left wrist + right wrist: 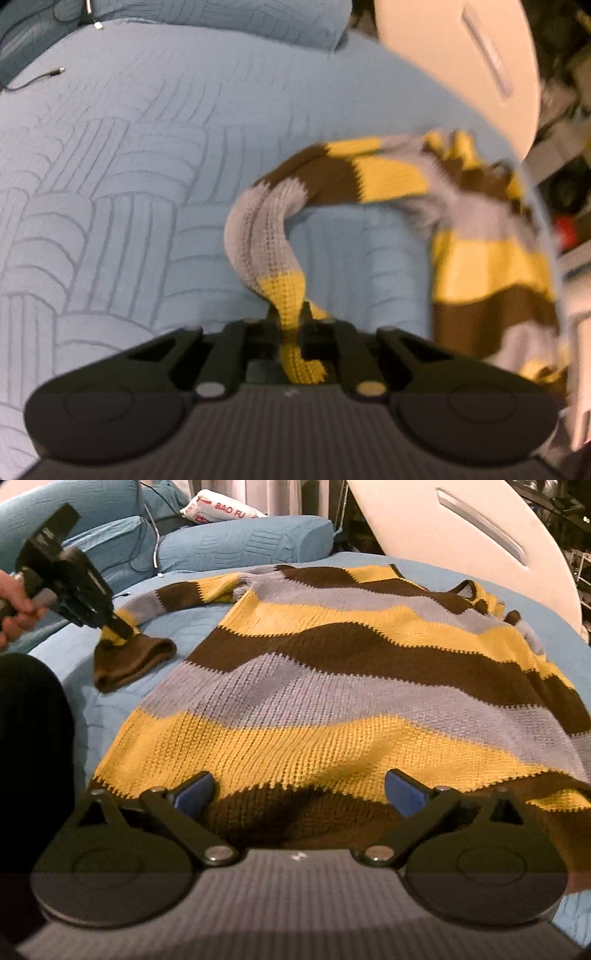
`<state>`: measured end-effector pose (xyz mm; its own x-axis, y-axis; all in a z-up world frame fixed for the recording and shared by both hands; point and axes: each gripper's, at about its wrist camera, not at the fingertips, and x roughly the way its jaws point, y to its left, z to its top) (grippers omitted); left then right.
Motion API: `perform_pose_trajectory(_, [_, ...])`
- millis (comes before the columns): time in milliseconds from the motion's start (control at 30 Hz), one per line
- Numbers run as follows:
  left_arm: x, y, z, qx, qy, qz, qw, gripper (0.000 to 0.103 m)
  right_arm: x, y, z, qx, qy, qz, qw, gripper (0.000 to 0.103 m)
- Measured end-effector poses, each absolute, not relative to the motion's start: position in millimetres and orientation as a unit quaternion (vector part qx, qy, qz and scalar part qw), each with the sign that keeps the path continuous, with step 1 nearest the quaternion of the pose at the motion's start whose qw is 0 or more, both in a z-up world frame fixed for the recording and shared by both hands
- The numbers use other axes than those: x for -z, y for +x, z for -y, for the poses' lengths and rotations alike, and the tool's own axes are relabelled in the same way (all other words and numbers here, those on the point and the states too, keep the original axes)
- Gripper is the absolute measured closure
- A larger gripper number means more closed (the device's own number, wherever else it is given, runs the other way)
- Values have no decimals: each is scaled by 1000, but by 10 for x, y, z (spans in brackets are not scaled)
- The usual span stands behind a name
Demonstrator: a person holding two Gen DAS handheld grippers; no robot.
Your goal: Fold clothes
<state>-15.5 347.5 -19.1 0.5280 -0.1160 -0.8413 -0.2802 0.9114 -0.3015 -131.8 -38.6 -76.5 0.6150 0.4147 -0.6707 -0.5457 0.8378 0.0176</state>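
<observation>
Wide-spread, the right gripper (299, 794) hovers empty-jawed over the brown hem of the striped sweater (332, 686), which lies flat across the blue bedspread (110, 701). At ten o'clock in the right wrist view, the left gripper (123, 627) is clenched on the sleeve (129, 657) near its cuff.

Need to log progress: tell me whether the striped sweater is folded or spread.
Spread: sweater lies flat on the bed; only its sleeve is pinched.
</observation>
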Motion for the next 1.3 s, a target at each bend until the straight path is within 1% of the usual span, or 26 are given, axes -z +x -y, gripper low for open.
perform_pose_trajectory(133, [-533,-453,-3427,-89,-80,-407,905,94,758,-1338,437,-268,-90,-345,895,2])
perform_pose_trajectory(167, [-856,-570,-3442,-85,-56,-389,916,94,762,-1345,462,-267,-86,-344,896,2])
perform_pose_trajectory(233, [-1189,-720,-3509,-8,-90,-402,911,90,783,-1352,509,-265,-78,-343,898,2])
perform_pose_trajectory(300, [-1250,-845,-3547,88,-129,-420,894,69,801,-1348,538,-264,-74,-345,898,2])
perform_pose_trajectory(333, [-1280,-908,-3566,135,-148,-428,881,52,805,-1348,547,-265,-72,-345,898,2])
perform_pose_trajectory(367, [-1200,-933,-3580,160,-165,-440,868,42,806,-1348,547,-265,-72,-345,897,2])
perform_pose_trajectory(400, [-1076,-917,-3573,143,-161,-455,864,23,804,-1347,540,-265,-74,-347,897,2])
perform_pose_trajectory(433, [-951,-901,-3566,125,-156,-469,860,18,801,-1346,532,-265,-76,-348,896,2])
perform_pose_trajectory(533, [-616,-765,-3578,38,-162,-496,852,19,726,-1342,522,-263,-84,-350,895,2])
perform_pose_trajectory(600, [-505,-670,-3557,6,-203,-479,854,18,591,-1356,602,-254,-81,-333,904,2])
perform_pose_trajectory(633, [-471,-624,-3535,-6,-226,-468,854,16,497,-1363,678,-245,-79,-319,912,2])
perform_pose_trajectory(700, [-455,-499,-3338,16,-249,-448,859,14,294,-1364,914,-211,-77,-282,933,2])
perform_pose_trajectory(733, [-448,-436,-3239,26,-260,-437,861,12,198,-1350,1082,-183,-73,-266,944,2])
perform_pose_trajectory(800, [-471,-282,-2954,57,-240,-429,869,10,76,-1277,1492,-122,-41,-260,957,2])
perform_pose_trajectory(867, [-448,-102,-2433,106,-200,-419,879,9,97,-1145,1862,-83,-1,-297,951,2])
perform_pose_trajectory(933, [-330,87,-2010,150,-189,-420,875,9,260,-985,2084,-95,21,-378,921,3])
perform_pose_trajectory(967, [-244,149,-1844,165,-186,-420,873,9,322,-938,2099,-107,22,-404,908,4])
perform_pose_trajectory(1033, [-27,287,-1456,195,-174,-421,869,9,404,-887,2028,-130,16,-432,892,4])
perform_pose_trajectory(1100, [148,310,-1245,196,-172,-421,869,9,481,-871,1901,-129,-16,-448,885,4])
perform_pose_trajectory(1133, [329,282,-1118,194,-172,-419,870,9,523,-864,1857,-127,-28,-458,879,4])
perform_pose_trajectory(1167, [480,249,-1049,189,-165,-423,871,9,655,-838,1793,-124,-51,-496,858,4])
perform_pose_trajectory(1200, [570,226,-1016,186,-155,-427,871,9,729,-823,1749,-122,-66,-514,846,0])
perform_pose_trajectory(1267, [625,67,-891,190,-66,-399,895,9,731,-818,1719,-120,-72,-508,850,0])
perform_pose_trajectory(1300, [605,44,-865,187,-48,-394,899,8,725,-813,1720,-117,-70,-504,853,0])
